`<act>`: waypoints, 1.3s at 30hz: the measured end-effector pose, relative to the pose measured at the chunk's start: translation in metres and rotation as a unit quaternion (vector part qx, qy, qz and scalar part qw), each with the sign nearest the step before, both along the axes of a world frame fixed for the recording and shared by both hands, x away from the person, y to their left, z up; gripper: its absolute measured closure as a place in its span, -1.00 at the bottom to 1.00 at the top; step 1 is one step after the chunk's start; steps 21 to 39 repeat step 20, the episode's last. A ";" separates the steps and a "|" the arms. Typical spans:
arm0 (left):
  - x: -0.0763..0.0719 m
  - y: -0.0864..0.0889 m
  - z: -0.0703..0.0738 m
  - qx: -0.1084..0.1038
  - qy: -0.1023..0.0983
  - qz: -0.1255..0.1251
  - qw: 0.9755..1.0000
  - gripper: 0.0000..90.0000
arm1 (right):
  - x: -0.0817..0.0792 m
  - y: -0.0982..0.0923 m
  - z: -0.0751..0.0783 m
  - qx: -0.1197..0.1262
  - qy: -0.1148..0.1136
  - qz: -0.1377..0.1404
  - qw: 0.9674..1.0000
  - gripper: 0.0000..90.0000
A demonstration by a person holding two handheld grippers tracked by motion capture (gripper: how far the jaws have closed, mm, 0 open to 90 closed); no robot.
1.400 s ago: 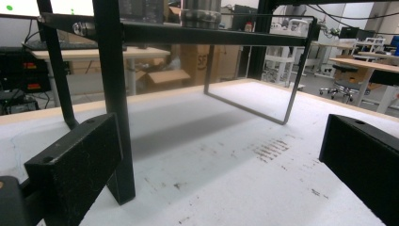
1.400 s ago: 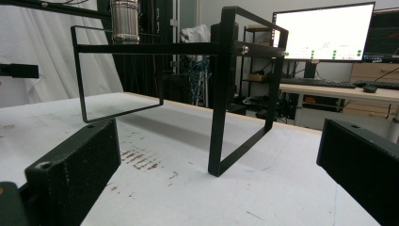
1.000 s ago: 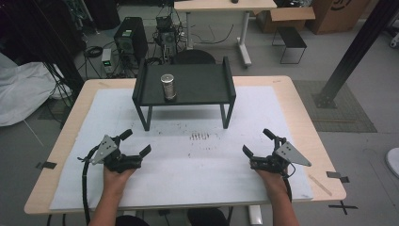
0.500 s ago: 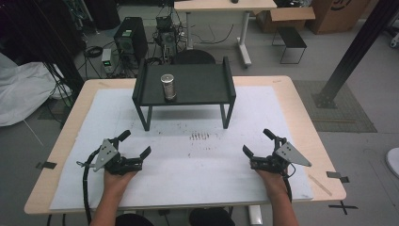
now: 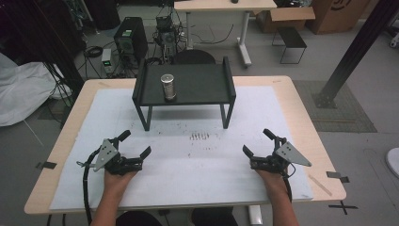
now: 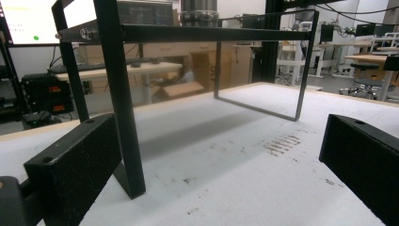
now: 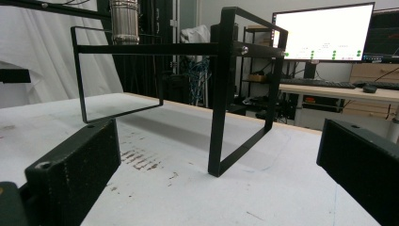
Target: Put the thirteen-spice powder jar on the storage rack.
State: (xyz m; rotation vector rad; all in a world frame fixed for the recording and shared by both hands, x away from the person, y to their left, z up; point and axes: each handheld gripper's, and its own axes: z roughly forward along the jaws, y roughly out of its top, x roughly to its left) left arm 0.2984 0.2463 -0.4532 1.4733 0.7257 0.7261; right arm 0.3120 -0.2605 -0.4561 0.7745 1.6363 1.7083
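left tongs (image 5: pixel 137 146): jaws wide apart, holding nothing, resting low on the tabletop (image 5: pixel 301 113) | right tongs (image 5: pixel 256 142): same, likely waiting | metal cup (image 5: pixel 167 86): upright on black rack (image 5: pixel 207 84), far from both, an easy grab

No text, label, brand or number is legible anywhere; the writing on the monitor (image 7: pixel 324 33) is too small to read.
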 end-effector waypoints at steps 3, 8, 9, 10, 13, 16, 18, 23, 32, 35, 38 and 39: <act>0.000 0.000 0.000 0.000 0.000 0.000 1.000 -0.99 | 0.000 0.000 0.000 -0.001 0.002 0.000 1.000 -1.00; 0.000 0.000 0.000 -0.001 0.000 0.001 1.000 -0.99 | 0.000 0.000 0.000 -0.003 0.001 -0.001 1.000 -1.00; 0.000 0.000 0.000 -0.001 0.000 0.001 1.000 -0.99 | 0.000 0.001 0.000 -0.004 0.001 -0.001 1.000 -1.00; 0.000 0.000 0.000 0.000 0.000 0.000 1.000 -0.99 | 0.000 0.001 0.000 -0.004 0.001 -0.001 1.000 -1.00; 0.000 0.000 0.000 -0.002 0.001 0.000 1.000 -0.99 | 0.000 0.001 0.000 -0.005 0.002 -0.001 1.000 -1.00; 0.000 0.000 0.000 -0.001 0.000 0.000 1.000 -0.99 | 0.000 0.001 0.000 -0.005 0.002 -0.001 1.000 -1.00; 0.000 0.000 0.000 -0.001 0.000 0.001 1.000 -0.99 | 0.000 0.001 0.000 -0.005 0.002 -0.001 1.000 -1.00; 0.000 0.000 0.000 -0.001 -0.001 0.001 1.000 -1.00 | 0.000 0.001 0.000 -0.005 0.002 -0.001 1.000 -1.00; 0.000 0.000 0.000 -0.001 -0.001 0.001 1.000 -1.00 | 0.000 0.001 0.000 -0.005 0.002 -0.001 1.000 -1.00; 0.000 0.000 0.000 -0.001 -0.001 0.001 1.000 -1.00 | 0.000 0.001 0.000 -0.005 0.002 -0.001 1.000 -1.00; 0.000 0.000 0.000 -0.001 -0.001 0.001 1.000 -1.00 | 0.000 0.001 0.000 -0.005 0.002 -0.001 1.000 -1.00; 0.000 0.000 0.000 -0.001 -0.001 0.001 1.000 -1.00 | 0.000 0.001 0.000 -0.005 0.002 -0.001 1.000 -1.00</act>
